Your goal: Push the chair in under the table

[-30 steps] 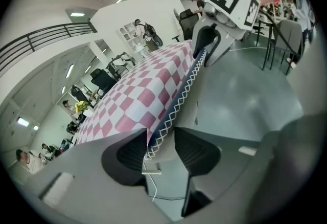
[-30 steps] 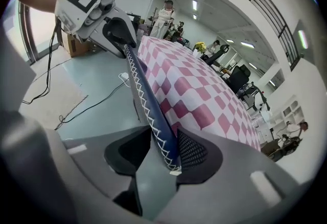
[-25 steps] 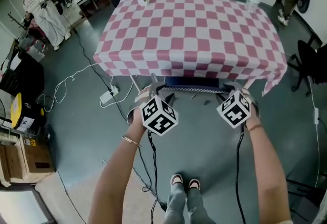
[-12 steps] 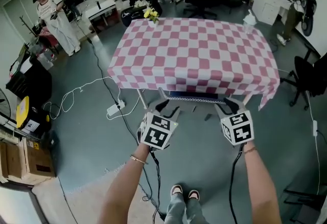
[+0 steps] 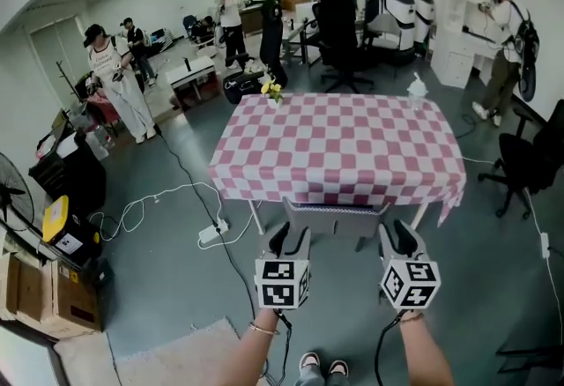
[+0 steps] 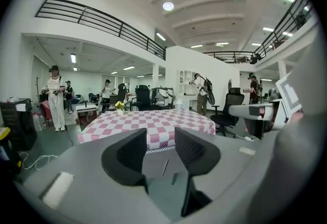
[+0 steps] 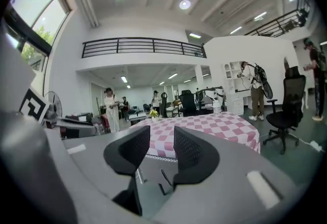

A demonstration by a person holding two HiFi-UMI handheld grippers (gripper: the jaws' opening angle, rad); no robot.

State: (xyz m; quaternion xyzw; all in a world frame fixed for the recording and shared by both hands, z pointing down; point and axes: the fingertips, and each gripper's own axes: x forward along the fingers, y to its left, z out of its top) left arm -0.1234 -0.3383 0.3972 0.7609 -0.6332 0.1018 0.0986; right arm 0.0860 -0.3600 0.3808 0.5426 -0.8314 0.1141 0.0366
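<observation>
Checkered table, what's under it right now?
A grey chair sits under the table; only its backrest shows. The tablecloth hides its seat.

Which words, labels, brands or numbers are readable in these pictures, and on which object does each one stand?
No text can be read in any view.
White label below the yellow case: too small to read.
Cubes on the left gripper and the right gripper: black-and-white square markers only, no letters or numbers.
</observation>
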